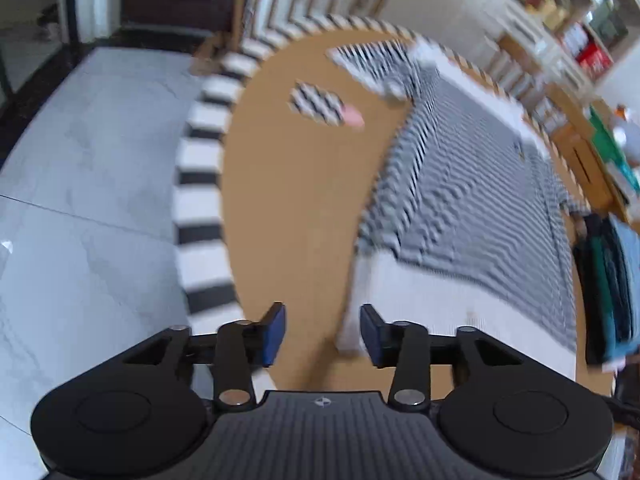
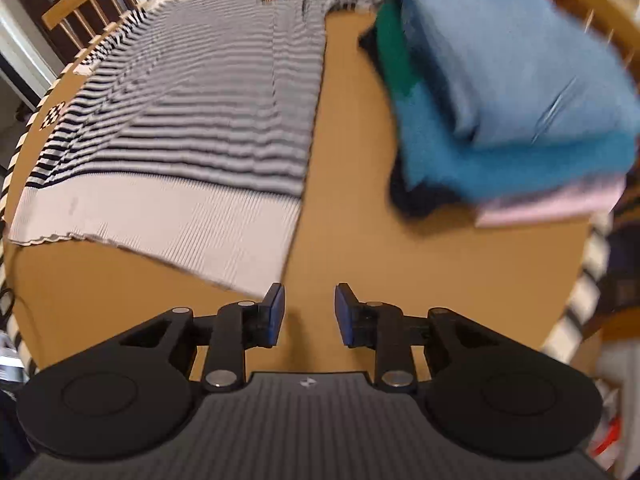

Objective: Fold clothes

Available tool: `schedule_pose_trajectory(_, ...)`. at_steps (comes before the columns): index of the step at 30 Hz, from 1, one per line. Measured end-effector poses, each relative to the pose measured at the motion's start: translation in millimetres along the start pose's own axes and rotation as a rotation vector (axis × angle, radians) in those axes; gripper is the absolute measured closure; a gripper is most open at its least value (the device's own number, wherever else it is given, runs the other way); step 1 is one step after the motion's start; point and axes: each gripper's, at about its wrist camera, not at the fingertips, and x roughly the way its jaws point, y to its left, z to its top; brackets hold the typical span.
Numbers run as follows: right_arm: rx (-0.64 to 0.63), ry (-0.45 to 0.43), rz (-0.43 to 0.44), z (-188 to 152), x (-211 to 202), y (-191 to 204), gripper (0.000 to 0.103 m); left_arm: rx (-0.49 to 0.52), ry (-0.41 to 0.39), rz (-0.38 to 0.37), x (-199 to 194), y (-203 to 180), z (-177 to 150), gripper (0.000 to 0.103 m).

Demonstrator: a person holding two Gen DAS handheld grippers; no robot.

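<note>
**Ana:** While both sets of jaws stand apart, is anything between them?

**Ben:** Nothing. The left gripper [image 1: 323, 334] has its blue pads parted over bare table, with the white hem corner of the striped sweater [image 1: 472, 208] just beside its right pad. The right gripper [image 2: 310, 314] is parted too, over bare brown surface, and the hem's other corner lies just beside its left pad. No cloth is pinched in either.

**Ana:** So where does the garment lie?

**Ben:** Flat on the round table [image 1: 296, 200], spread away from the grippers, white ribbed hem nearest, black-and-white stripes running up to the far end. One long side looks straight, as if a side were already turned in, though blur keeps me from being sure.

**Ana:** Why would the grippers sit at the hem corners?

**Ben:** My guess: those two corners are the natural hold for bringing the hem up toward the collar, so each hand takes one and the edge stays level.

**Ana:** And the heap on the right?

**Ben:** A stack of folded clothes [image 2: 512, 92], blue on top, teal, dark and pink beneath, set apart from the sweater. It is probably kept aside so finished pieces leave working room.

**Ana:** Anything else on the table?

**Ben:** A small checkered marker [image 1: 318, 104] beyond the sweater, and a striped band round the rim.
</note>
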Motion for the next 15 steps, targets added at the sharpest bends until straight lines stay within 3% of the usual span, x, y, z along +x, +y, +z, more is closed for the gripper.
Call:
schedule_pose_trajectory(4,0.019,-0.158,0.037,30.4,-16.7,0.0,0.071,0.002,-0.092,-0.025,2.9,-4.7,41.9,0.043)
schedule_pose_trajectory(9,-0.014,-0.288,0.017,78.6,-3.1,24.7,0.070,0.165,-0.209,-0.009,49.1,-34.7,117.9,0.043)
schedule_pose_trajectory(15,0.000,-0.374,-0.069,155.5,17.1,19.4,0.070,0.311,-0.224,0.030,122.8,-56.4,208.8,0.043)
